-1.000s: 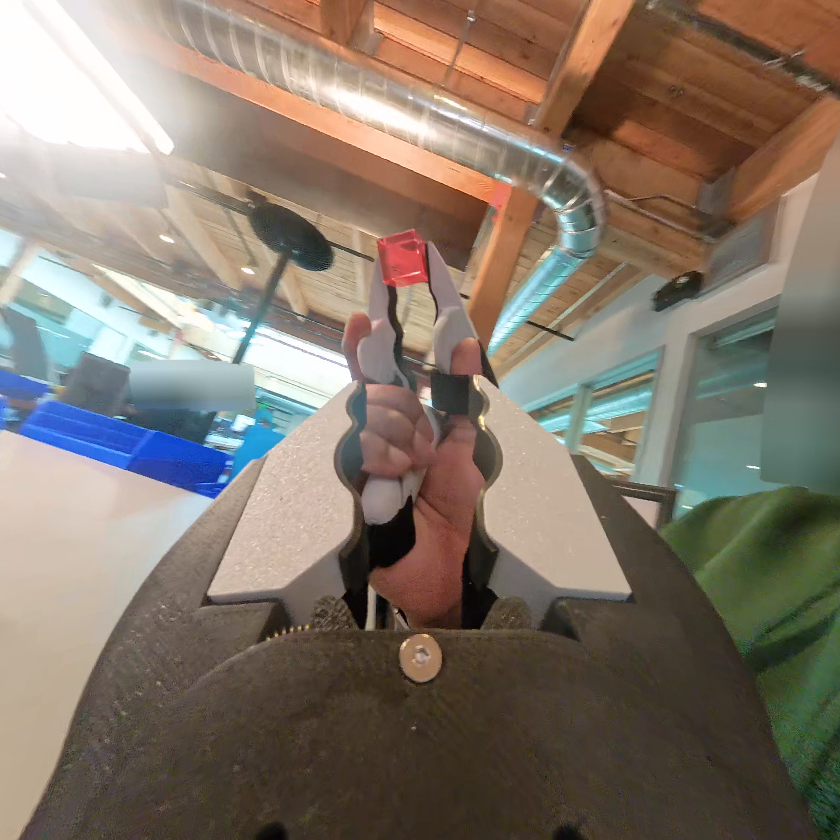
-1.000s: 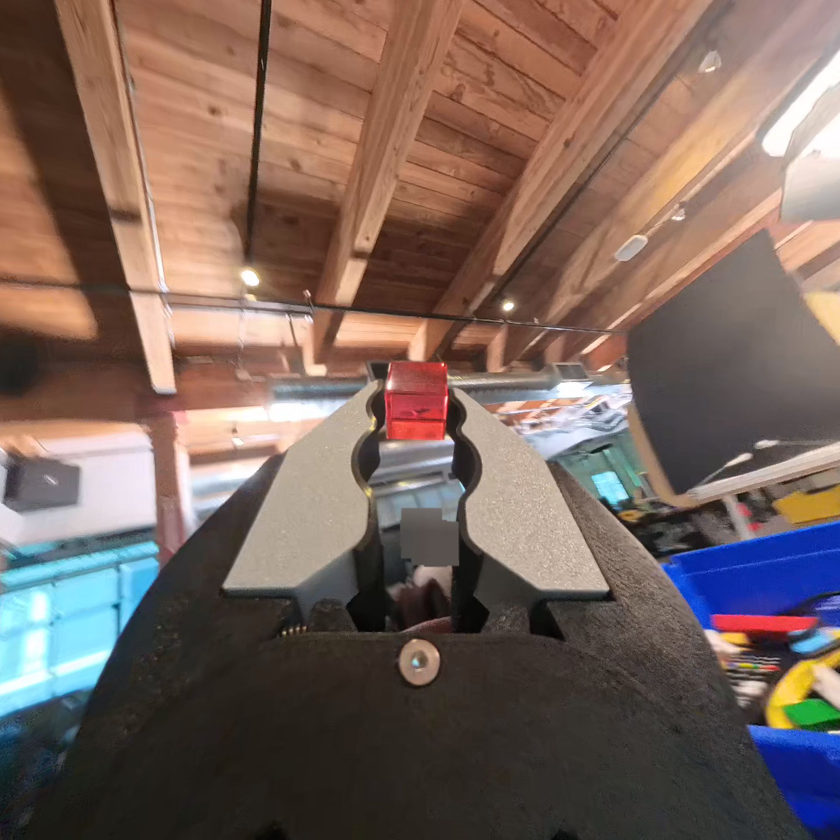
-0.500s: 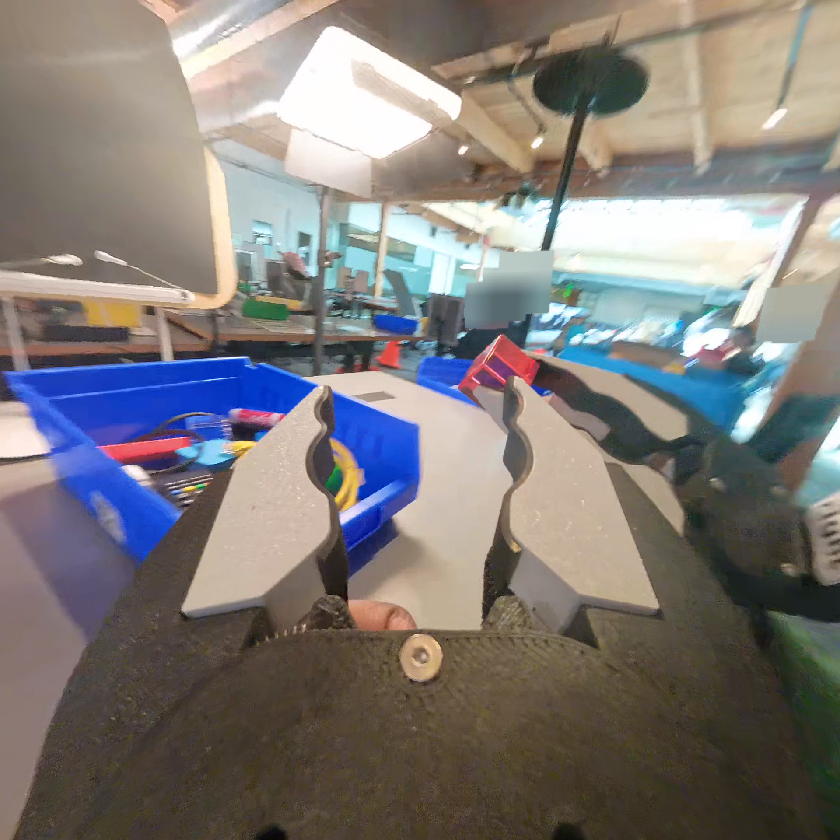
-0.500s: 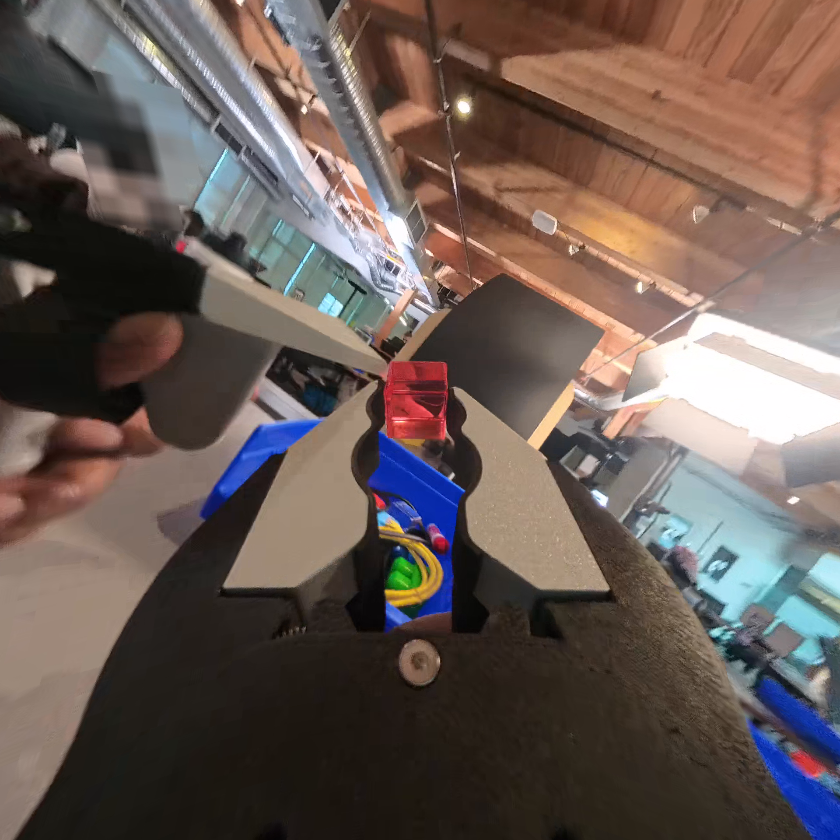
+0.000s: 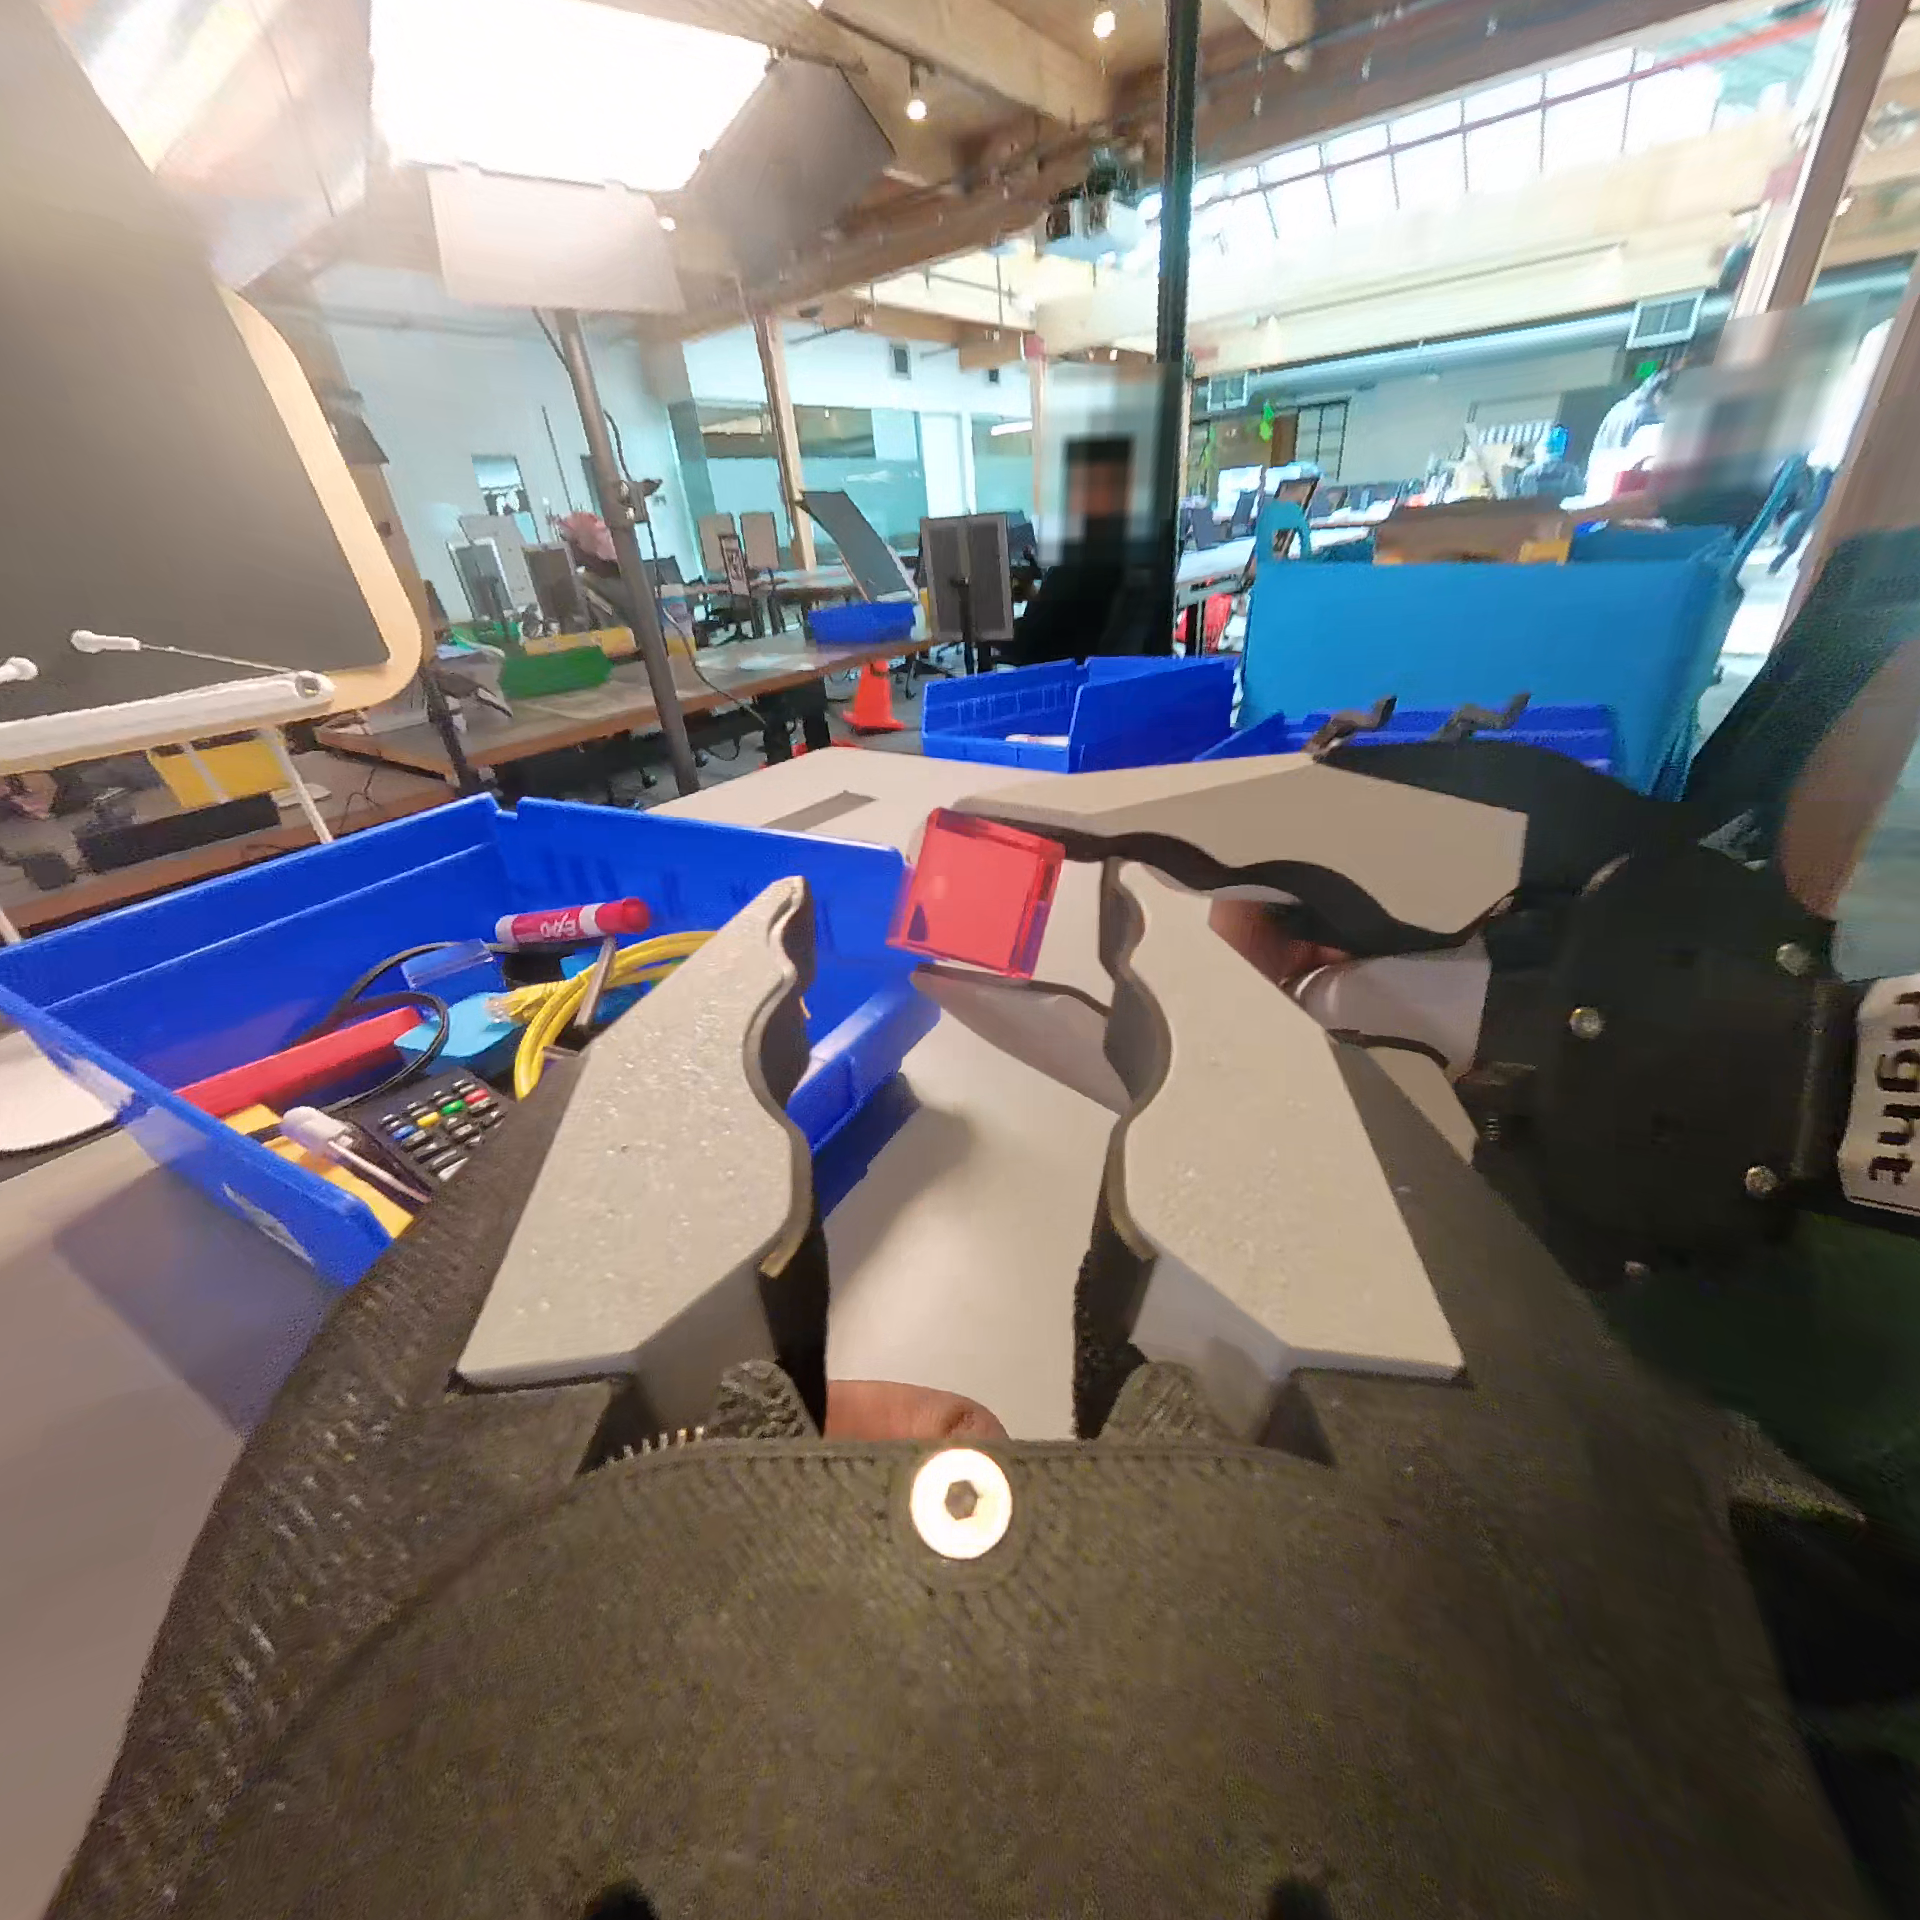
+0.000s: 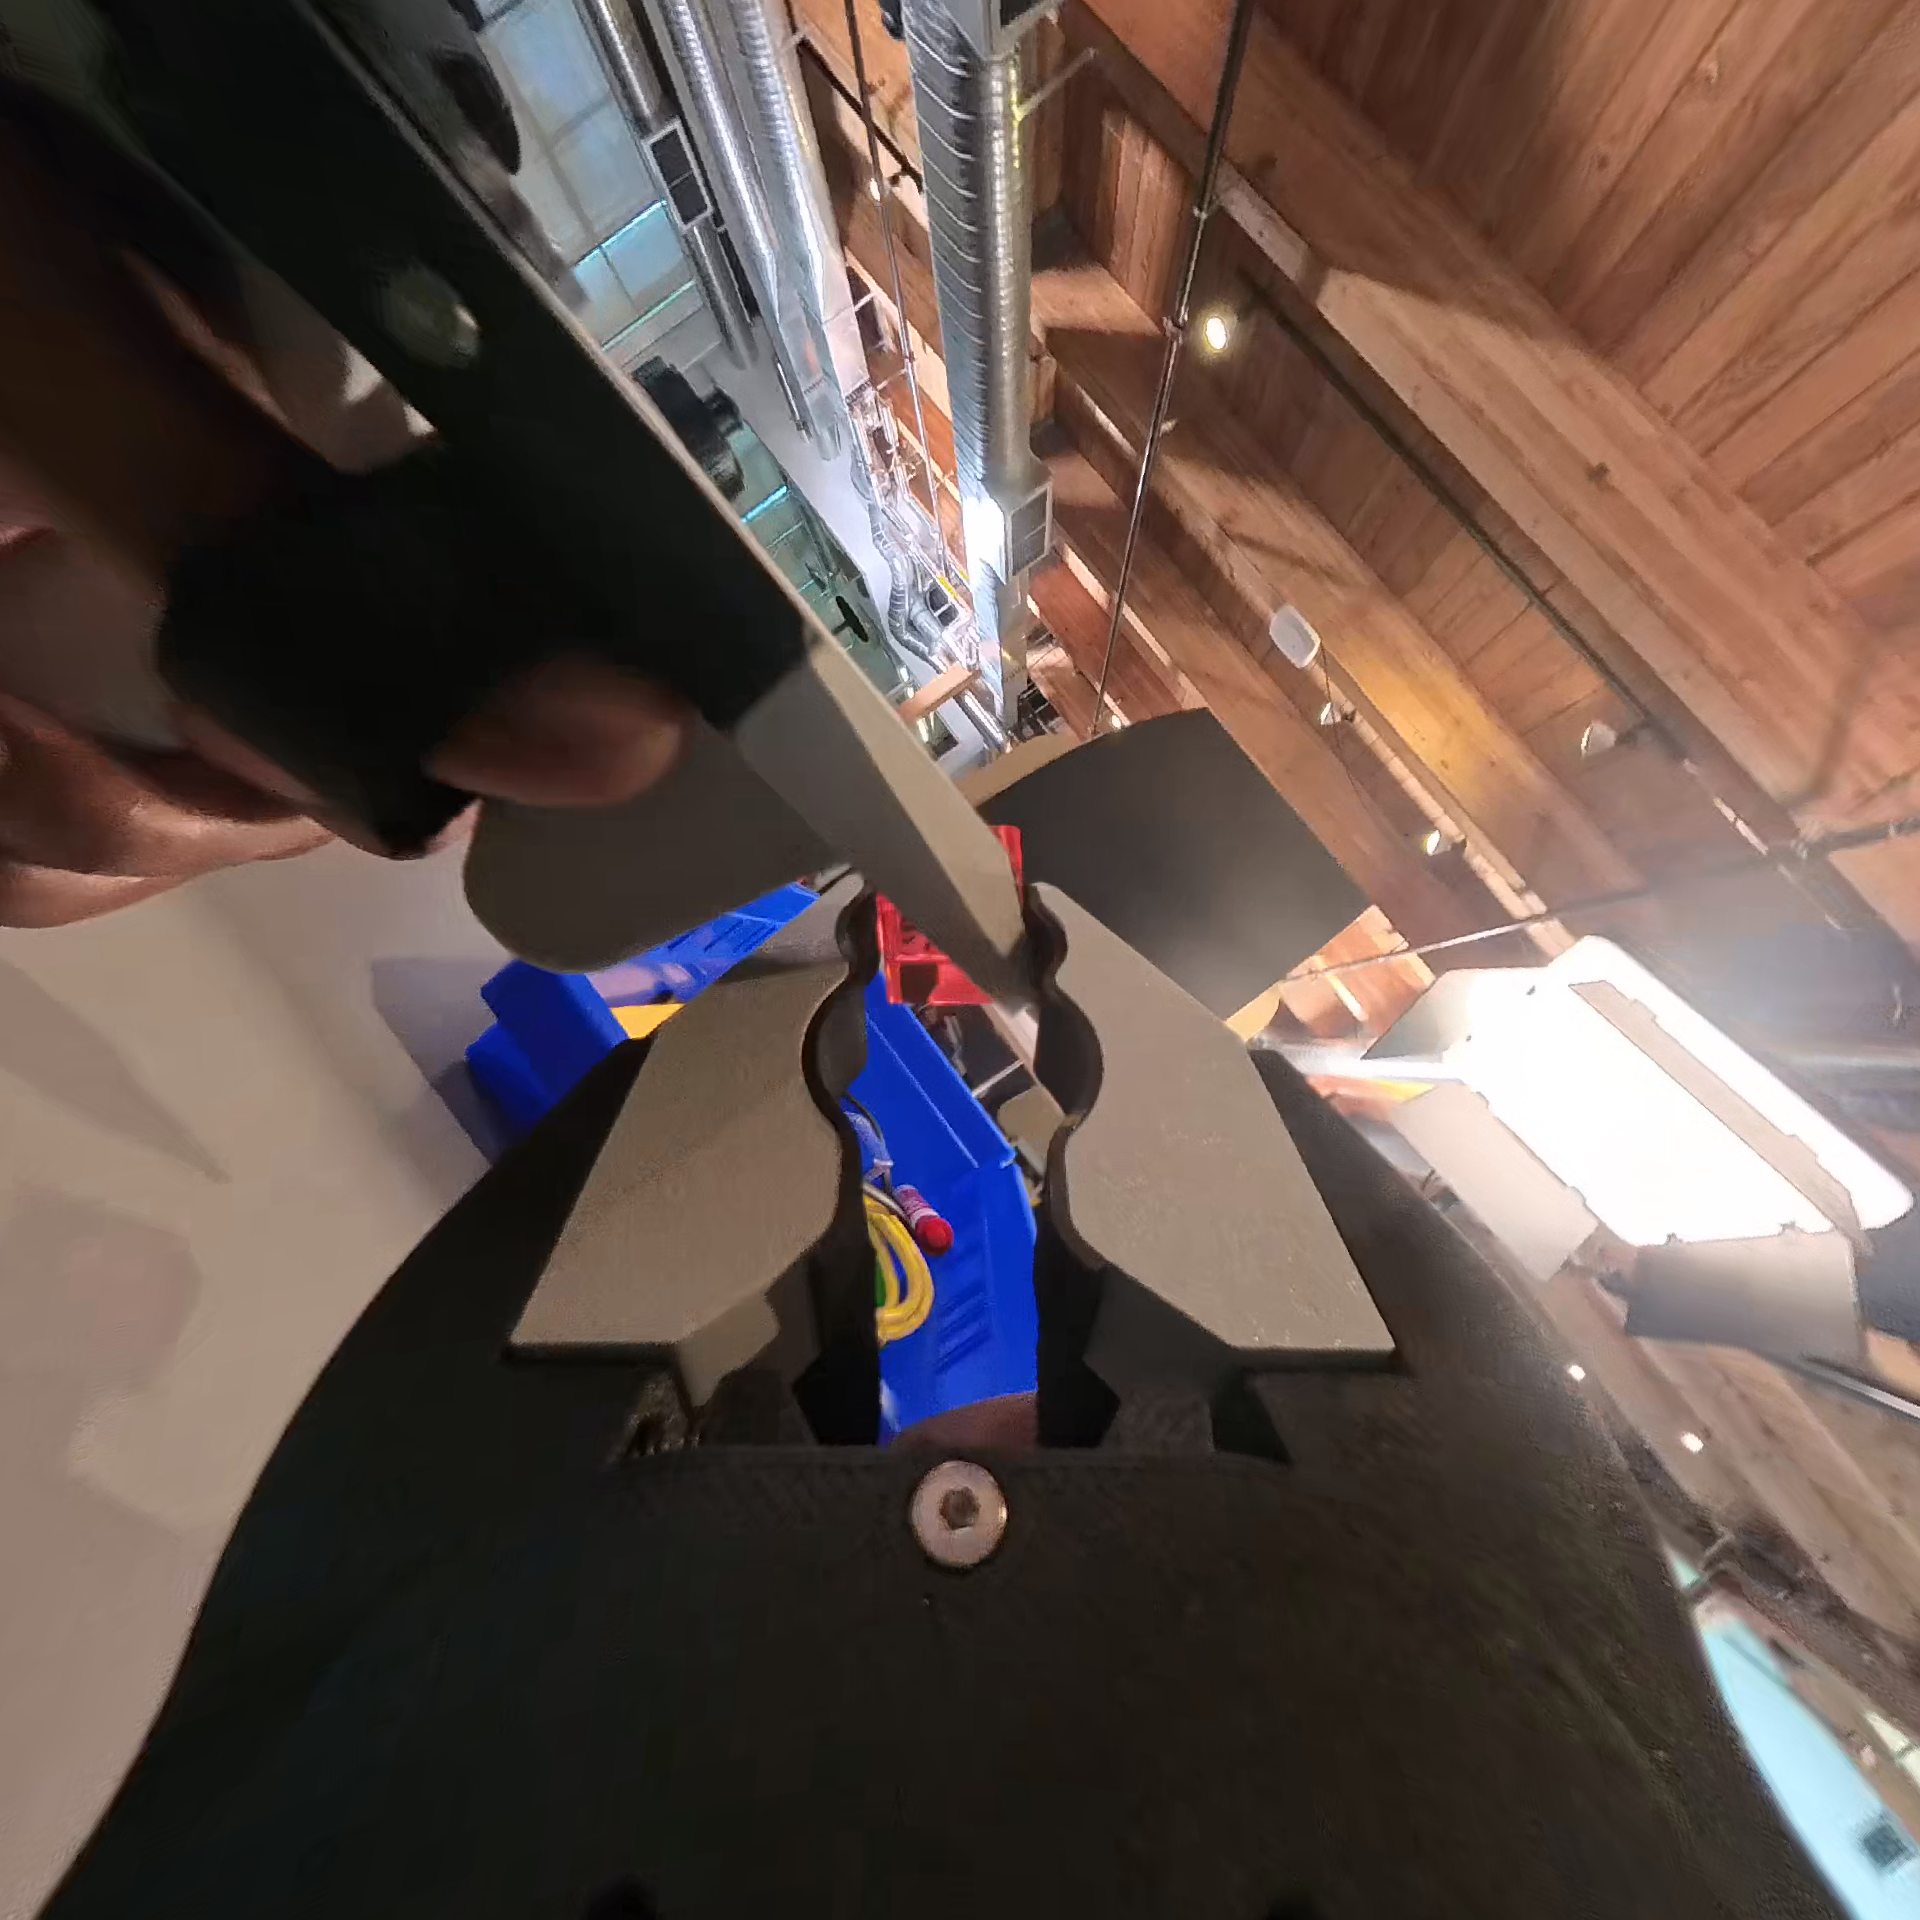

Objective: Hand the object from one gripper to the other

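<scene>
Wooden beams and silver ducts run overhead; below, a grey table (image 5: 966,1164) carries a blue bin (image 5: 260,966) of cables and markers. Right gripper (image 5: 940,904) pinches the red cube (image 5: 977,894) at its tips. Left gripper (image 5: 951,914) stands wide, fingers flanking the cube, one finger (image 6: 883,810) crossing the right wrist view.

Wood-beam ceiling (image 6: 1558,312), silver ducts (image 6: 966,312) (bright skylight (image 5: 561,83)), desks (image 5: 623,696)
</scene>
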